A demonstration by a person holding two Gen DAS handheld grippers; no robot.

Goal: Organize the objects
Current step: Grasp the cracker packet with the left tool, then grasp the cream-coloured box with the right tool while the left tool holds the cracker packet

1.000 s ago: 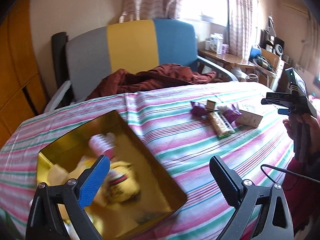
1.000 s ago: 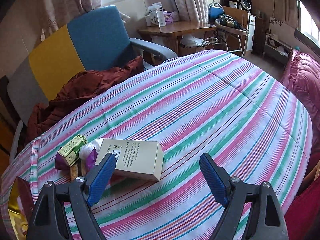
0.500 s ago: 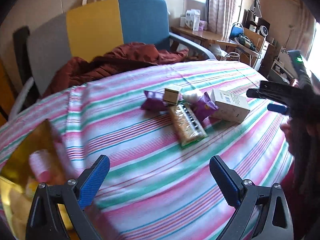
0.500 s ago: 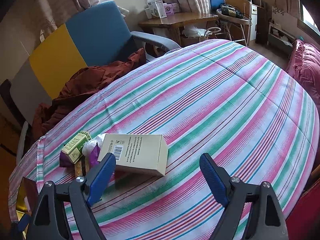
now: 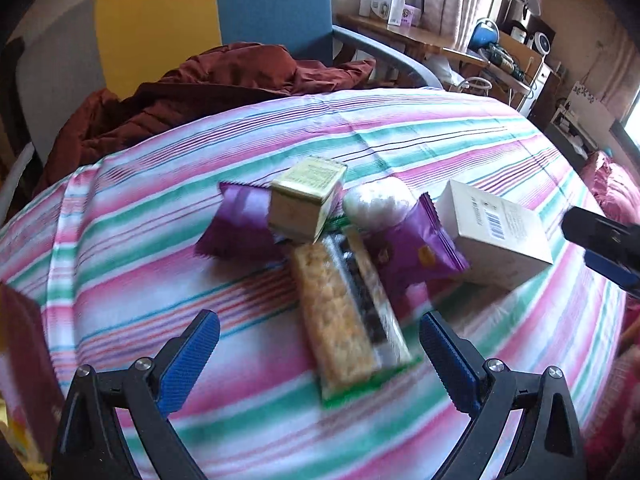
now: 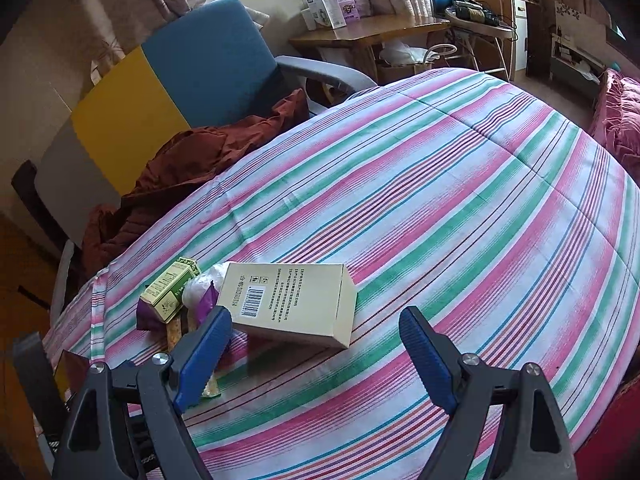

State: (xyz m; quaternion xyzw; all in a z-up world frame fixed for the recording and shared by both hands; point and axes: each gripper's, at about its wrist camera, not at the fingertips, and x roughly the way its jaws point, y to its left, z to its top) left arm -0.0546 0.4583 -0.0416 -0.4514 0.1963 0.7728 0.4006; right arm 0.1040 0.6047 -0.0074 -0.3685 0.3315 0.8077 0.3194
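A pile of small goods lies on the striped cloth: a long cracker pack (image 5: pixel 344 324), two purple snack packets (image 5: pixel 240 224), a small green-and-cream box (image 5: pixel 306 198) (image 6: pixel 170 290), a white wrapped ball (image 5: pixel 376 202) and a cream carton with a barcode (image 5: pixel 496 236) (image 6: pixel 292 304). My left gripper (image 5: pixel 320 344) is open and empty, just in front of the cracker pack. My right gripper (image 6: pixel 316 340) is open and empty, close to the cream carton; it also shows in the left wrist view (image 5: pixel 604 244).
The gold box's edge (image 5: pixel 20 352) shows at the far left. A chair (image 5: pixel 200 24) with a rust-red jacket (image 5: pixel 200 92) stands behind the table. A wooden desk (image 6: pixel 368 32) with boxes and a red cushion (image 6: pixel 620 116) lie beyond.
My left gripper has swung right, away from the gold box, and closed in on the pile of goods. My right gripper has edged a little closer to the cream carton.
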